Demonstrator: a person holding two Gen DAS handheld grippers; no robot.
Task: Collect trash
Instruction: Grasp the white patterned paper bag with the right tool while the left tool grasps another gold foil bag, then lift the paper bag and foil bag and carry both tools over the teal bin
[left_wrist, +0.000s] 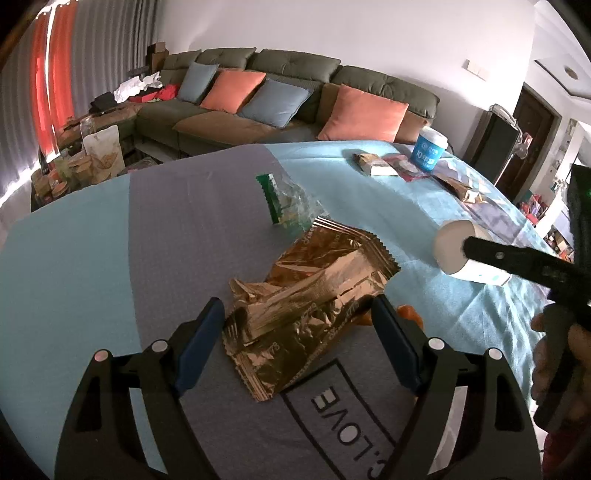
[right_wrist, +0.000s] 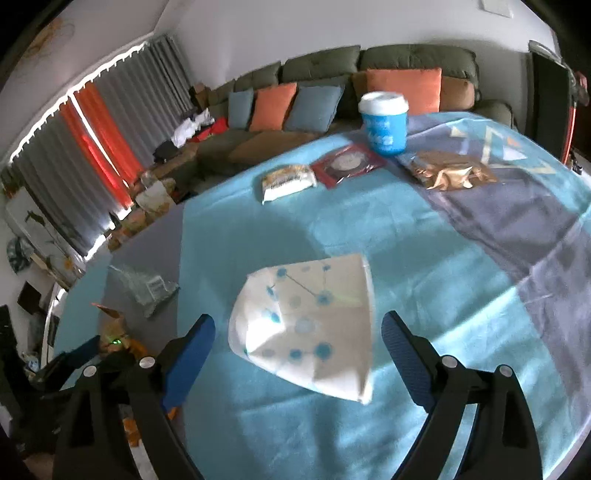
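left gripper (left_wrist: 297, 334) hovers low over the table, jaws spread wide, straddling a crumpled gold foil wrapper (left_wrist: 306, 314) that lies flat on the grey band of the tablecloth (left_wrist: 92, 240); the pads do not appear to press it. right gripper (right_wrist: 297, 350) also stands wide apart, framing a flattened white paper cup with blue dots (right_wrist: 310, 325) on the teal part of the cloth, not touching it. judgement: both are set for a pick. foil is thin and springy, so the left should drop until the pads nearly meet the cloth, then close on a raised crease rather than the flat sheet; the cup should be pinched across its crushed body, not the rim. more trash well beyond: a clear bag with green edge (left_wrist: 286, 199), a snack packet (right_wrist: 290, 181), a red sachet (right_wrist: 345, 164), another gold wrapper (right_wrist: 450, 171), a blue cup with white lid (right_wrist: 384, 123). writing: "love", upside down on the cloth; "10" on the blue cup; the rest is too blurred.
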